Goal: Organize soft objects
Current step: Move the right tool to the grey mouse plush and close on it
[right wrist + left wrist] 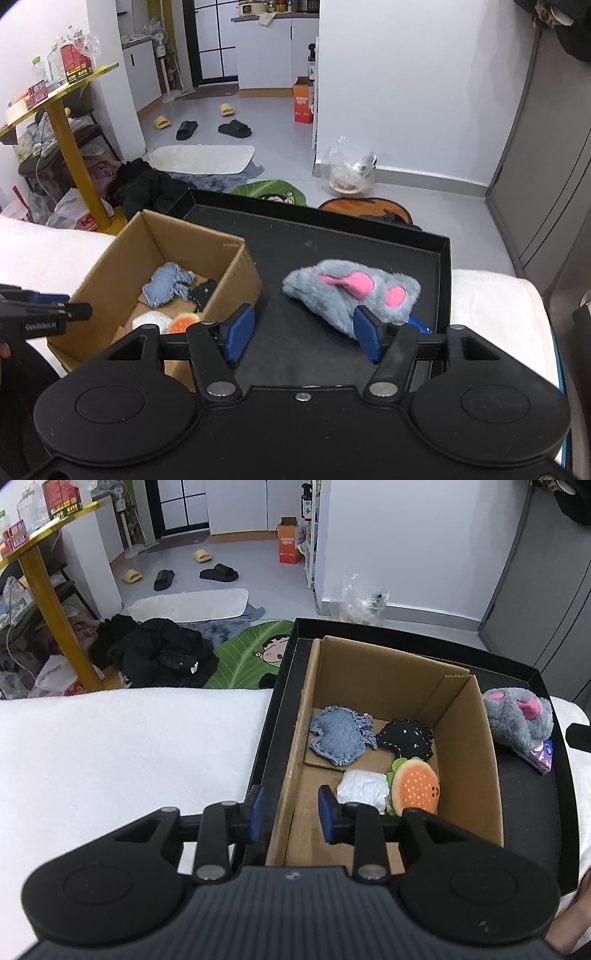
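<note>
Right tongs (302,334) spread wide, lined up before the grey plush (351,291) on the black tray (441,254). Left tongs (288,814) open, empty, straddling the cardboard box (469,746) wall, likely steadying it.

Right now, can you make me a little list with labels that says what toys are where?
box: cardboard box standing in the black tray
in the box: denim pouch, black stitched pouch, burger plush, white crumpled packet
outside the box: grey furry plush with pink patches, lying on the tray
left hand-held gripper: open, straddling the box's left wall
right hand-held gripper: open, holding nothing, just short of the grey plush
under the tray: white towel
</note>
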